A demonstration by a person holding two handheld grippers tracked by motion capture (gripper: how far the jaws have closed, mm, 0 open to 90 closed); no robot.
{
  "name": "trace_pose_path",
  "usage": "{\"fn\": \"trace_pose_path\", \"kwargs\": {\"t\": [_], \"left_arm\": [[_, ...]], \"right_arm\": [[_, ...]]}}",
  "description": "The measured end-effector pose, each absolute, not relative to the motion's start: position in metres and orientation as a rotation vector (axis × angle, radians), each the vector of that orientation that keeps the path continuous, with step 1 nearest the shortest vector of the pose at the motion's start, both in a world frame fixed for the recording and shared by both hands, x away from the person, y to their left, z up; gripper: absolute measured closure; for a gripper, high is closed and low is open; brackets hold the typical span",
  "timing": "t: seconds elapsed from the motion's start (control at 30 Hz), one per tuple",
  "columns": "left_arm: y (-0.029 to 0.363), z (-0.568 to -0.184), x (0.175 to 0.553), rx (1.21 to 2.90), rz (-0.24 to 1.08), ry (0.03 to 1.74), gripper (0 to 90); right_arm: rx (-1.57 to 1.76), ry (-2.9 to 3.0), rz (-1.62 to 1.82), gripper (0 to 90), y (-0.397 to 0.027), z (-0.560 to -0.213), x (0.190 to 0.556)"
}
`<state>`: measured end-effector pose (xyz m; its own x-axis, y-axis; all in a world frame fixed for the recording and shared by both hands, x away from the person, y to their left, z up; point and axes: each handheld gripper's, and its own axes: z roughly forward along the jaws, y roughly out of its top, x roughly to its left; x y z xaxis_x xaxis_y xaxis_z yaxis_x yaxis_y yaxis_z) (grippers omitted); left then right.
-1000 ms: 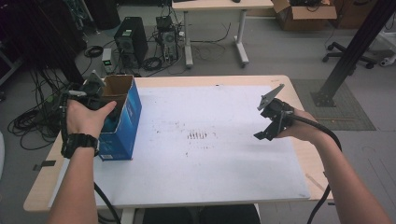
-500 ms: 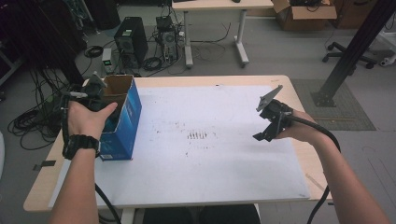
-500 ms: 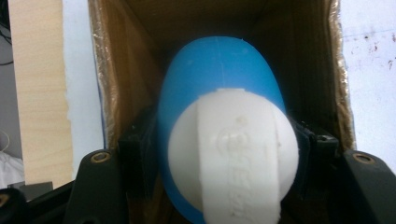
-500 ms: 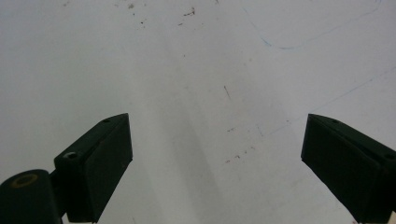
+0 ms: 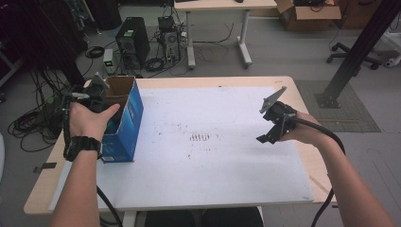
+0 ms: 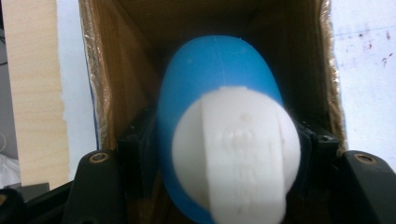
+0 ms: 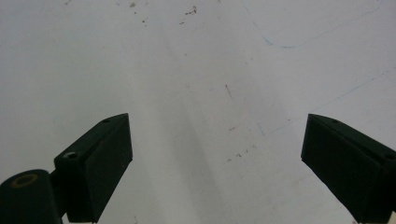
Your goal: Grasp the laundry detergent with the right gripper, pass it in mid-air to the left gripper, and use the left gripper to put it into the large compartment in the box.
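blue bottle, white cap, embossing unreadable

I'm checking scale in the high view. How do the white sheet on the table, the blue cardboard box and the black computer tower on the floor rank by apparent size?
1. White sheet, by far the largest.
2. Blue cardboard box.
3. Black computer tower; it stands farther from the camera, so its true size against the box is unsure.

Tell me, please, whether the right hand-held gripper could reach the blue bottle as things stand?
Probably not: the blue bottle sits inside the box, clamped by the left hand-held gripper; the right hand-held gripper hangs open across the table.
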<state>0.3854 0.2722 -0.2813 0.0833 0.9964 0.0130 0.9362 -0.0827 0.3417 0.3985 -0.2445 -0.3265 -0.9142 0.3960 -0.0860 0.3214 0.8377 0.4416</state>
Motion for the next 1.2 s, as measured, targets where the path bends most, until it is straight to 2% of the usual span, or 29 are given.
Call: {"fn": "trace_pose_path", "kwargs": {"t": [0.67, 1.2], "left_arm": [[0.258, -0.238, 0.381, 2.186, 0.426, 1.854, 30.1], [0.191, -0.205, 0.384, 2.362, 0.494, 1.599, 23.3]], "right_arm": [[0.543, 2.842, 0.637, 8.5, -0.241, -0.320, 0.398], [0.554, 2.838, 0.633, 8.5, -0.242, -0.318, 0.394]]}}
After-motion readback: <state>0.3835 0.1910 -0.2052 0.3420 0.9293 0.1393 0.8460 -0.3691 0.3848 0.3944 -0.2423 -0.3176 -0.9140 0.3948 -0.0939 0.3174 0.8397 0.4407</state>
